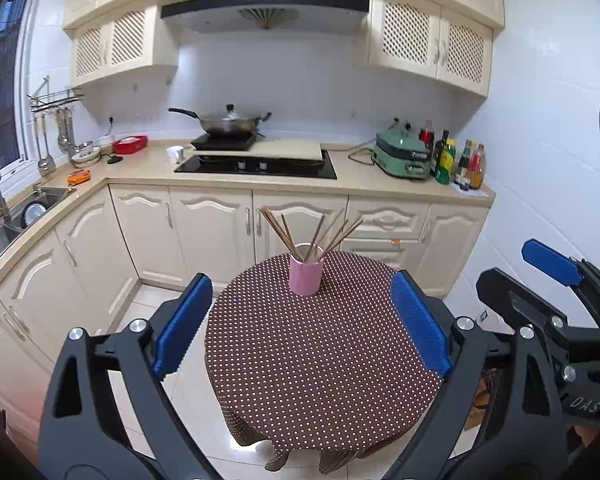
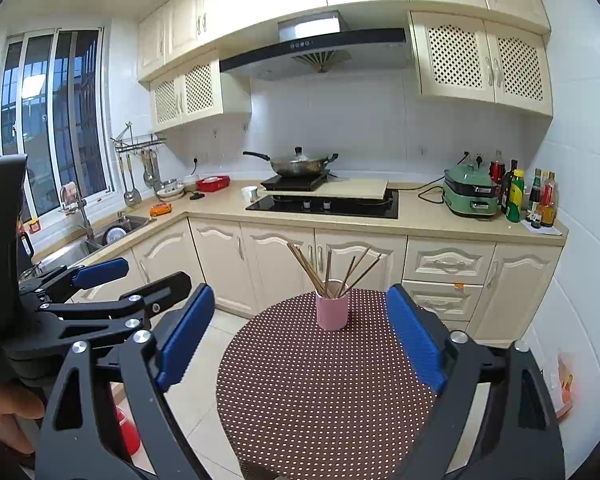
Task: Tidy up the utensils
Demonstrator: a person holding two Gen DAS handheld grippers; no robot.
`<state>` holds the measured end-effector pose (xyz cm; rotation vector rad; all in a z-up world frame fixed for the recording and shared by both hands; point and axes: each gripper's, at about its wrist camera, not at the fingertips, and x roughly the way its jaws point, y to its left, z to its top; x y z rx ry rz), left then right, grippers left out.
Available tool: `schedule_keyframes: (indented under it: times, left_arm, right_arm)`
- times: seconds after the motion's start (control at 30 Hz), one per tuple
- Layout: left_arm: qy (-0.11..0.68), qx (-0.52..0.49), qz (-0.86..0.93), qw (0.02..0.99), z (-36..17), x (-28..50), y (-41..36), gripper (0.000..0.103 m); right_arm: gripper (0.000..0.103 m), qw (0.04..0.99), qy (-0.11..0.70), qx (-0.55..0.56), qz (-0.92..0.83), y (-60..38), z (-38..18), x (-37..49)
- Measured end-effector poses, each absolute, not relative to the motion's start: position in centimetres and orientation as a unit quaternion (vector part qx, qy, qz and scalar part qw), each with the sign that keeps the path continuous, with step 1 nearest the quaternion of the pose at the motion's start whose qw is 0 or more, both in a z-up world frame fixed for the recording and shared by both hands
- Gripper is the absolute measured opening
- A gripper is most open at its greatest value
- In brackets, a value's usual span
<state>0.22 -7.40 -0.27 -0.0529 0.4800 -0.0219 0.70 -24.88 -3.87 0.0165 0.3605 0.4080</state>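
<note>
Both tongs gape — chopsticks [image 1: 312, 232] cupped.

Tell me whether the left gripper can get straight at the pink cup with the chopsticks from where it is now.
Probably yes. The left gripper is open and empty, and the pink cup stands ahead between its jaws' line, with only bare dotted tablecloth between. The splayed chopsticks could catch a high approach.

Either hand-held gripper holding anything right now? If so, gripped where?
Nothing held. The left hand-held gripper and right hand-held gripper are both open and empty; the chopsticks stand in the pink cup on the table.
</note>
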Motion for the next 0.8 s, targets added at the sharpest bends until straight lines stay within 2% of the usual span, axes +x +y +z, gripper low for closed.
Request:
schedule_keyframes:
  times: [0.23, 0.8]
  left_arm:
    - [0.201, -0.022, 0.003, 0.979, 1.5, -3.6, -5.7, 0.093]
    - [0.154, 0.002, 0.008, 0.988, 4.0, -10.2, -2.0, 0.095]
  right_arm:
    - [0.093, 0.969, 0.153, 0.015, 0.194, -24.3, -2.6, -2.4]
    - [0.095, 0.981, 0.105, -0.003, 0.162, -20.4, -0.9, -9.0]
